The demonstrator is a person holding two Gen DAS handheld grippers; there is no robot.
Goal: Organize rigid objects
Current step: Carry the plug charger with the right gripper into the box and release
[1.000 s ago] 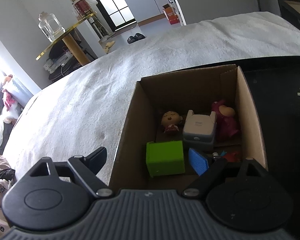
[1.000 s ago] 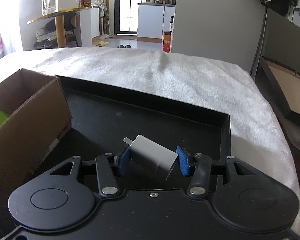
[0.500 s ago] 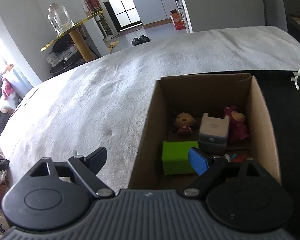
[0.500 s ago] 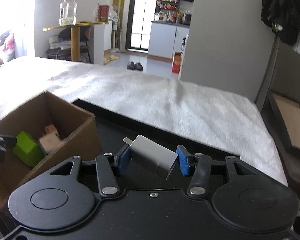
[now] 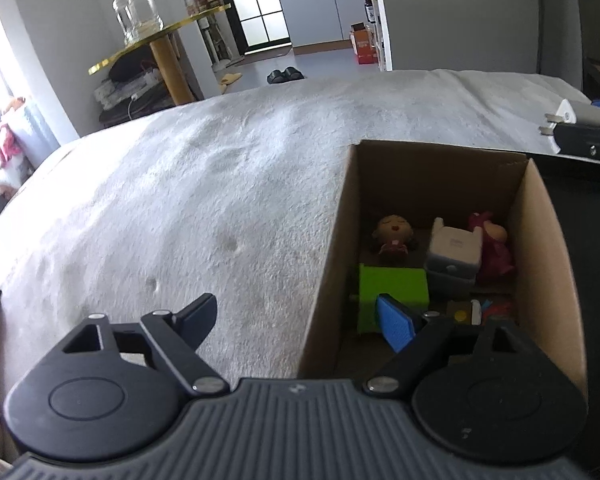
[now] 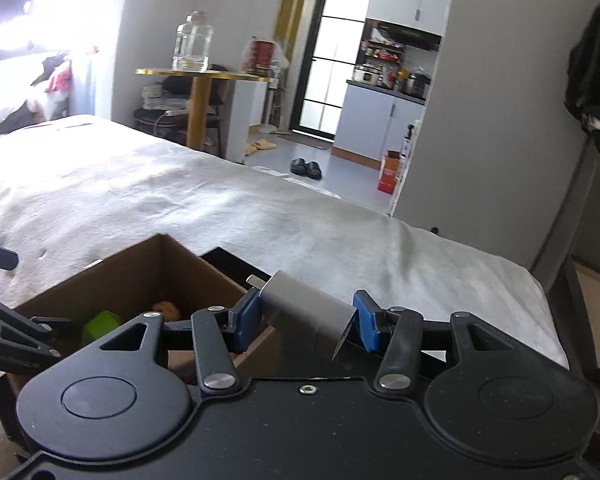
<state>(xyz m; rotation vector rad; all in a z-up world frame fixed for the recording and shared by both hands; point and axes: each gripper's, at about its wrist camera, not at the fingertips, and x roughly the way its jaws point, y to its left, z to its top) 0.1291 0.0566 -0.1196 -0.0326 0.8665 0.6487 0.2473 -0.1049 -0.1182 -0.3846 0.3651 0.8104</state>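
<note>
A: Where's the charger?

B: White plug-in charger [image 6: 306, 312] is clamped in the right gripper [image 6: 306, 322], blue pads on its two flat sides, prongs pointing left, just above the near corner of the cardboard box [image 6: 140, 276].

A: Handling?

B: Looks light, rigid, smooth plastic. It sits skewed in the grip, so it could pivot. Flat faces are the right hold; avoid the prongs.

A: Left side?

B: Left gripper [image 5: 300, 316] is empty, jaws wide but closing a little, straddling the box's left wall.
</note>
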